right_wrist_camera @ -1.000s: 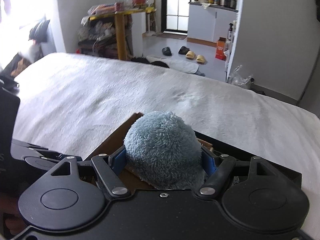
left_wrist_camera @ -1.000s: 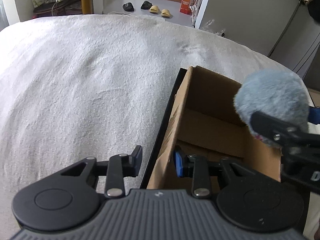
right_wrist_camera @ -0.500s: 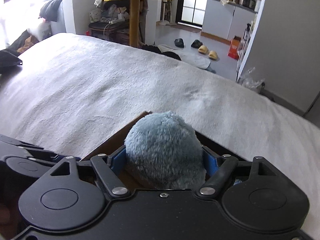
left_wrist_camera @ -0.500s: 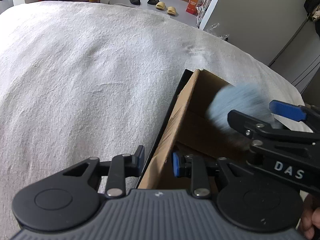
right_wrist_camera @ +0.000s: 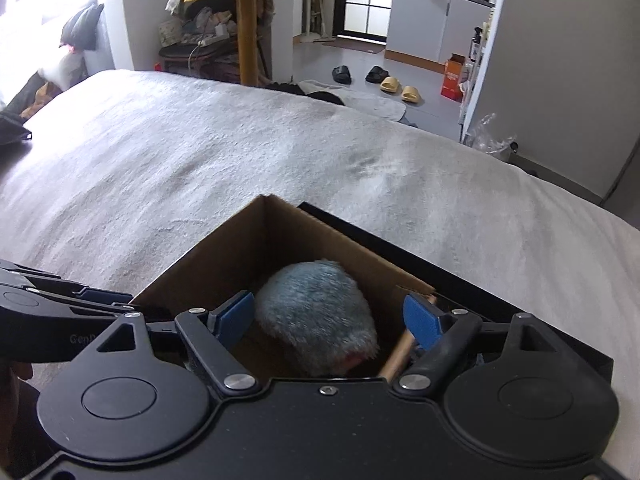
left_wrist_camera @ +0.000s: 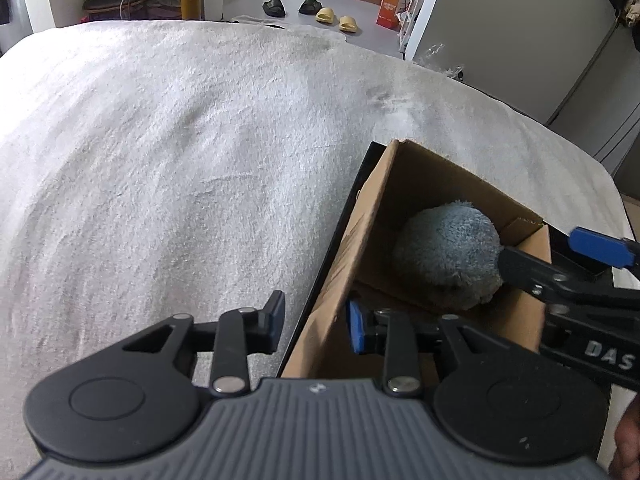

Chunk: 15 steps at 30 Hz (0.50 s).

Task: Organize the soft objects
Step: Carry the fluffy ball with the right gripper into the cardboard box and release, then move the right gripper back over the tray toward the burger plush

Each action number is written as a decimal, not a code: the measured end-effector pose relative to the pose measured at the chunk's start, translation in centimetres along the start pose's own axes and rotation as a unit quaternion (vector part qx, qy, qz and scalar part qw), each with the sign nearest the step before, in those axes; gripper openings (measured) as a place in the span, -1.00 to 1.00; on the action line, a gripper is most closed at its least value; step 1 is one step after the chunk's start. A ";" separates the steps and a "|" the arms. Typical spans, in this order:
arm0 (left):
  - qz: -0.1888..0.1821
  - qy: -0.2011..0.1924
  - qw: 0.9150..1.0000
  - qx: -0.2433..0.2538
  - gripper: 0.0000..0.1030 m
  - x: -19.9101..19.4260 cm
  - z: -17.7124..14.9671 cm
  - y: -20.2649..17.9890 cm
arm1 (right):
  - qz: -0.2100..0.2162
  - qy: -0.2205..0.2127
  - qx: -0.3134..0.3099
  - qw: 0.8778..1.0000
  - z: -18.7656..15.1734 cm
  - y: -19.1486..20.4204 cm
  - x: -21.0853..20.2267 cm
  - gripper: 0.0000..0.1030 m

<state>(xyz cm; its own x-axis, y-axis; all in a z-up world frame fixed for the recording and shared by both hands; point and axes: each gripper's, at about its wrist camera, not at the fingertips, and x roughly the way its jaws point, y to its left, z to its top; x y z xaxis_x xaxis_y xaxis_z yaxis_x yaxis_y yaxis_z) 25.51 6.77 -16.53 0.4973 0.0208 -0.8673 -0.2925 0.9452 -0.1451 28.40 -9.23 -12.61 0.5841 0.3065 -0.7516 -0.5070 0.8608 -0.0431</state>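
While the cardboard box [left_wrist_camera: 404, 216] stands on the white-covered bed [left_wrist_camera: 180, 152], a fluffy blue-grey soft toy [left_wrist_camera: 448, 256] is seen lying inside it, on the box floor against the wall at 3 o'clock in the left wrist view. The right tongs [right_wrist_camera: 332, 318] are found spread wide above the box, their jaws having just been opening; the toy [right_wrist_camera: 316, 312] sits between and below the blue pads [right_wrist_camera: 420, 320], which stand clear of it, so nothing is gripped. The left tongs [left_wrist_camera: 316, 324] are set astride the box wall at 9 o'clock, one pad outside and one inside; a gap is visible on either side of the cardboard, so the wall is not clamped.
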 end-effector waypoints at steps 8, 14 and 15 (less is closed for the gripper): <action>0.019 -0.012 1.000 0.020 -0.14 -1.6 0.3 -1.3 | 0.004 -0.018 0.036 0.999 -0.4 -2.6 -2.6 0.68; 0.032 -0.020 0.999 0.033 0.00 -2.6 0.0 -2.7 | 0.002 -0.023 0.042 0.999 -1.2 -4.0 -3.9 0.73; 0.035 -0.022 0.998 0.037 0.06 -2.7 -0.1 -2.9 | 0.002 -0.022 0.045 0.999 -1.4 -4.2 -4.0 0.77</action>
<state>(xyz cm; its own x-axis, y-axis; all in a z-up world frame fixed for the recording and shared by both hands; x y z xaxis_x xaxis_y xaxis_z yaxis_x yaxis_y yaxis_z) 24.92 3.95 -13.77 0.5131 0.0996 -0.8526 -0.2673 0.9624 -0.0484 27.26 -14.65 -10.32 0.6111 0.3263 -0.7212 -0.4515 0.8920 0.0210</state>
